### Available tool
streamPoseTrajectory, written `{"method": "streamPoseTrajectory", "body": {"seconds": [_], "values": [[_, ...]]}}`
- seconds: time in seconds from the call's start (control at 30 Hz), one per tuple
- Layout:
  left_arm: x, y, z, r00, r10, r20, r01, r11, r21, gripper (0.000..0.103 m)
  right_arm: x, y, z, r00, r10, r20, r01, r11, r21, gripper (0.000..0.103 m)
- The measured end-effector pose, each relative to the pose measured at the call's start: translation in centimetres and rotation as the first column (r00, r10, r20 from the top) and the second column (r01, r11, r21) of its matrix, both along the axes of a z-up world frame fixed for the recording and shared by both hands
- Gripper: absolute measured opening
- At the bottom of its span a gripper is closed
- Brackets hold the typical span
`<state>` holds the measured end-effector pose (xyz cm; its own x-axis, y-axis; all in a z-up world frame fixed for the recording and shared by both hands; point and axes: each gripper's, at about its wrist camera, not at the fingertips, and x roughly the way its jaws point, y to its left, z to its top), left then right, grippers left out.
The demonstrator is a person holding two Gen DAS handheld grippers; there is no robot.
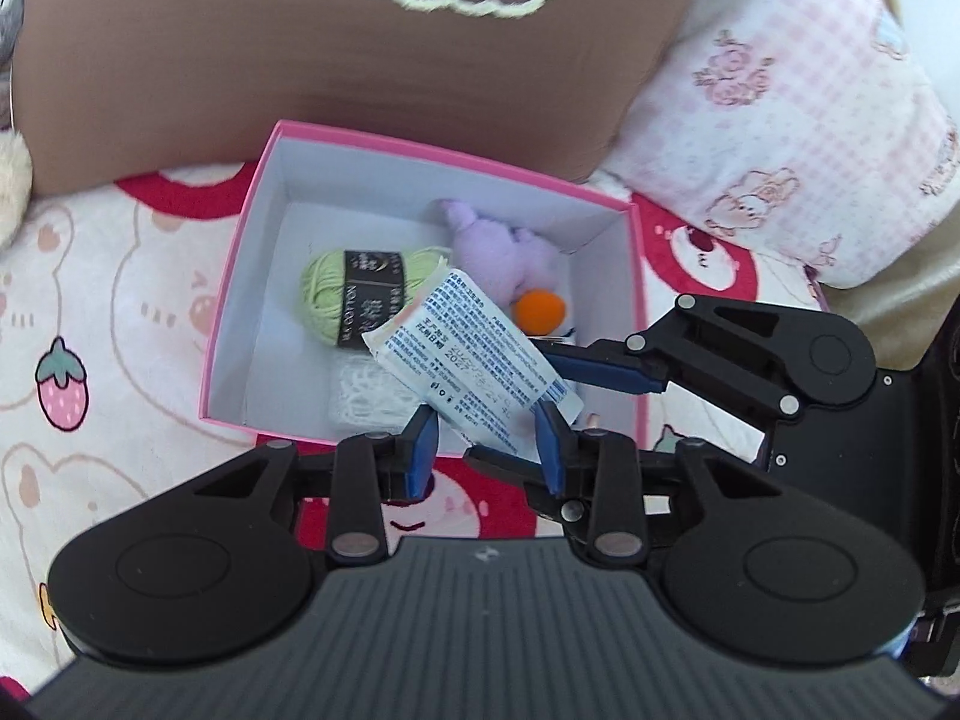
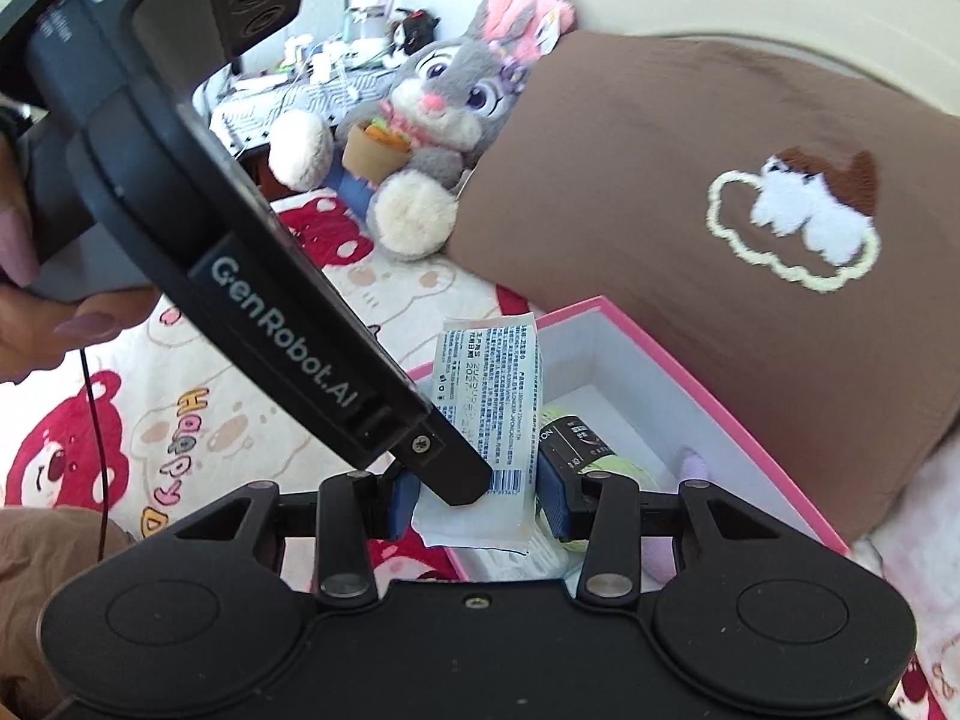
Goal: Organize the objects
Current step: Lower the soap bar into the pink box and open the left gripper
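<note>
A white packet with blue print (image 1: pixel 474 360) hangs tilted over the open pink box (image 1: pixel 237 276). My left gripper (image 1: pixel 485 450) has it by the lower end, a blue pad against each edge. My right gripper (image 1: pixel 600 369) comes in from the right and is shut on the packet's right side. In the right wrist view the packet (image 2: pixel 489 396) stands upright between the right gripper's (image 2: pixel 475 504) pads, and the left gripper's housing (image 2: pixel 270 312) crosses in front of it. In the box lie green yarn (image 1: pixel 336 294), a purple plush (image 1: pixel 498 252), an orange ball (image 1: pixel 540 312) and a white mesh bundle (image 1: pixel 366 396).
The box sits on a bedsheet printed with bears and strawberries (image 1: pixel 108 312). A brown pillow (image 1: pixel 360 60) stands right behind it, with a pink floral pillow (image 1: pixel 810 138) to the right. A grey bunny plush (image 2: pixel 444 114) leans at the far left. A person's hand (image 2: pixel 36 300) holds the left gripper.
</note>
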<state>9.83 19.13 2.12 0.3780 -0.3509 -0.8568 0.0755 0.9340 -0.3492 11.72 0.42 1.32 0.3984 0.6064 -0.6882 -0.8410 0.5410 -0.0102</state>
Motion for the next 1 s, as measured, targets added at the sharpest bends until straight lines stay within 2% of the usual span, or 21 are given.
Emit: {"method": "streamPoseTrajectory", "body": {"seconds": [0.23,0.33,0.47,0.6,0.73,0.87,1.0], "values": [[3.1,1.4,-3.0,0.996,0.037,-0.086,-0.035,0.999,0.025,0.034,3.7,1.7,-3.1,0.994,0.076,-0.075,-0.077,0.997,-0.005,0.046],[4.2,1.8,-4.3,0.992,0.048,-0.12,-0.045,0.999,0.026,0.035,5.1,2.5,-4.3,0.986,0.117,-0.115,-0.122,0.992,-0.042,0.046],[5.0,1.6,-6.0,0.99,0.072,-0.121,-0.069,0.997,0.031,0.035,6.8,2.8,-6.1,0.977,0.128,-0.171,-0.138,0.989,-0.045,0.046],[5.6,2.2,-7.4,0.986,0.077,-0.147,-0.079,0.997,-0.003,0.038,7.3,2.7,-7.2,0.97,0.139,-0.199,-0.152,0.987,-0.05,0.046],[5.7,2.1,-8.3,0.99,0.06,-0.124,-0.054,0.997,0.049,0.04,8.4,2.8,-8.8,0.962,0.111,-0.249,-0.132,0.989,-0.068,0.045],[5.6,2.2,-8.8,0.995,0.04,-0.095,-0.036,0.999,0.039,0.04,8.5,3.4,-9.4,0.954,0.134,-0.268,-0.163,0.983,-0.089,0.045],[5.3,2.0,-8.7,0.999,0.022,-0.041,-0.019,0.997,0.075,0.04,8.4,4.5,-9.7,0.947,0.178,-0.267,-0.221,0.965,-0.141,0.044]]}}
